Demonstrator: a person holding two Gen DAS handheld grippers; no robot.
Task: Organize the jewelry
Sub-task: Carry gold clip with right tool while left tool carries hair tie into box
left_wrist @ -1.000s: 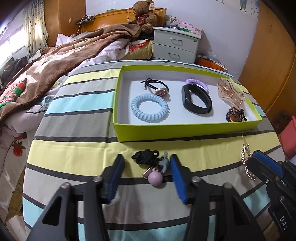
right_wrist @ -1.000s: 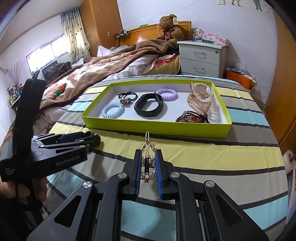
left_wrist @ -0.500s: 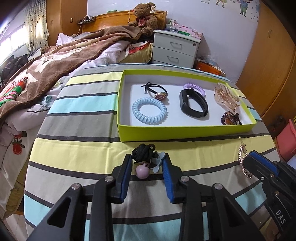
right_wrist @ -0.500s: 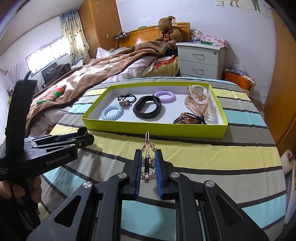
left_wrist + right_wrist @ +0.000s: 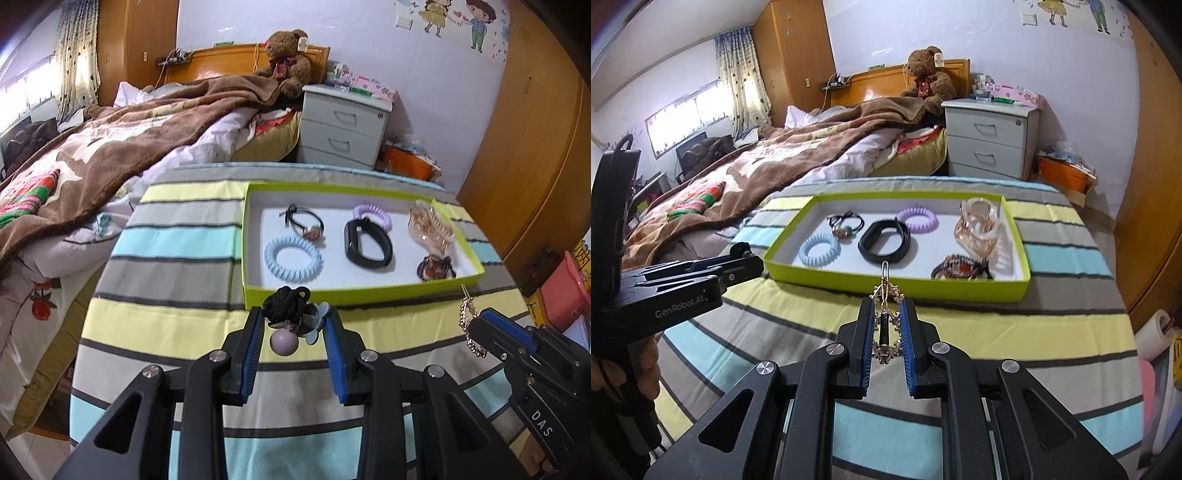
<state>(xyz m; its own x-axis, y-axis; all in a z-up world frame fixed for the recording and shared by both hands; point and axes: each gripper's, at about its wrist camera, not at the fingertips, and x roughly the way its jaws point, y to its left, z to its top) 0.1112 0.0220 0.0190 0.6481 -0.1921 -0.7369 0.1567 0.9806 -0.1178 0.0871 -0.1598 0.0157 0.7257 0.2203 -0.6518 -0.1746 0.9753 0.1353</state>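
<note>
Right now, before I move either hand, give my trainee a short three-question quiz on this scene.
1. True or false: the left gripper is shut on the black hair tie with charms.
2. What does the right gripper hold between its fingers?
   A. gold chain bracelet
   B. black wristband
   C. purple coil tie
3. In the green tray, which coil tie lies nearer the grippers: the blue coil tie or the purple one?

Key: 1 true; 2 A; 3 the blue one.
</note>
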